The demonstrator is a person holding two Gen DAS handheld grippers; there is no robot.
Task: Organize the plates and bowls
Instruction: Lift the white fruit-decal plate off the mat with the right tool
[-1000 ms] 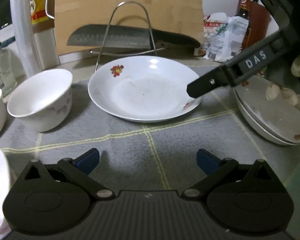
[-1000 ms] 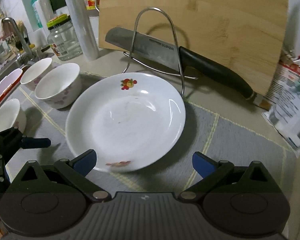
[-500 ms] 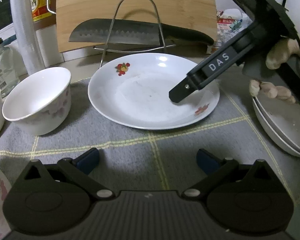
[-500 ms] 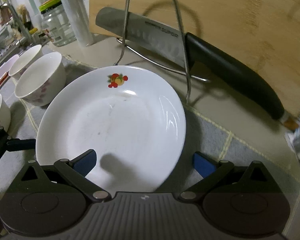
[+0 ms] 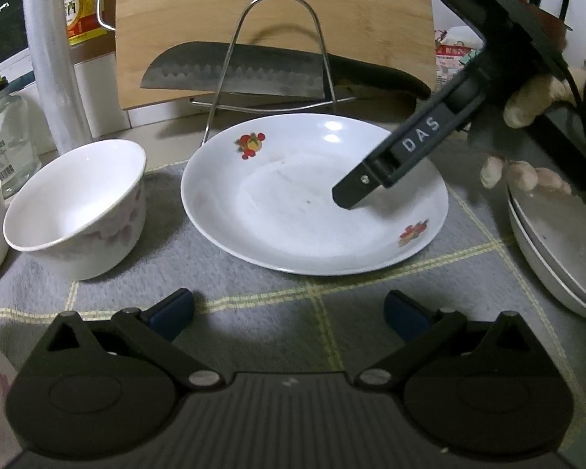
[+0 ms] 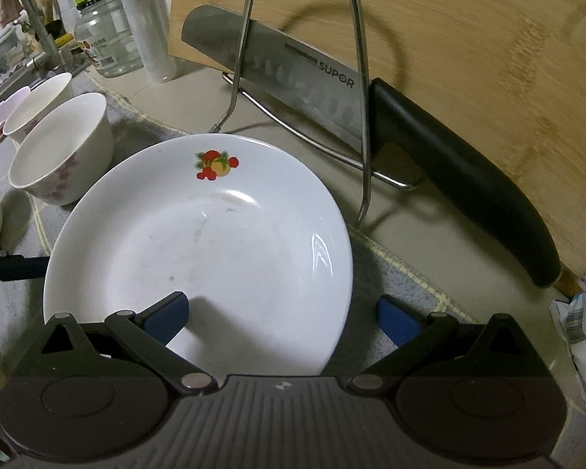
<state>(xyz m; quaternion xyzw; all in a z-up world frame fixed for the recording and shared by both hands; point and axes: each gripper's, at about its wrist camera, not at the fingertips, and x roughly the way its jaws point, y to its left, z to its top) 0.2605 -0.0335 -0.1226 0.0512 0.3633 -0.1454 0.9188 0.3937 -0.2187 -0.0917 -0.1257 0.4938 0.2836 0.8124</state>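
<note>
Right hand-held gripper [image 6: 281, 318] is straddling plate [image 6: 199, 258] rim, open; left hand-held gripper [image 5: 289, 308] idling open; bowls [image 5: 74, 211] w/ plate stack [image 5: 558, 258] awaiting.

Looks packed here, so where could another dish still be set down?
Bare grey mat lies between the left gripper and the fruit-print plate. Another bare strip runs right of that plate, before the stacked plates. The bowls crowd the left; knife and rack fill the back.

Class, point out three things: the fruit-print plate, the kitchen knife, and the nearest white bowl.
fruit-print plate [image 6: 215, 242], right wrist view, on its flat centre.
kitchen knife [image 6: 461, 179], right wrist view, on its black handle.
white bowl [image 5: 74, 191], left wrist view, on its inner wall.
</note>
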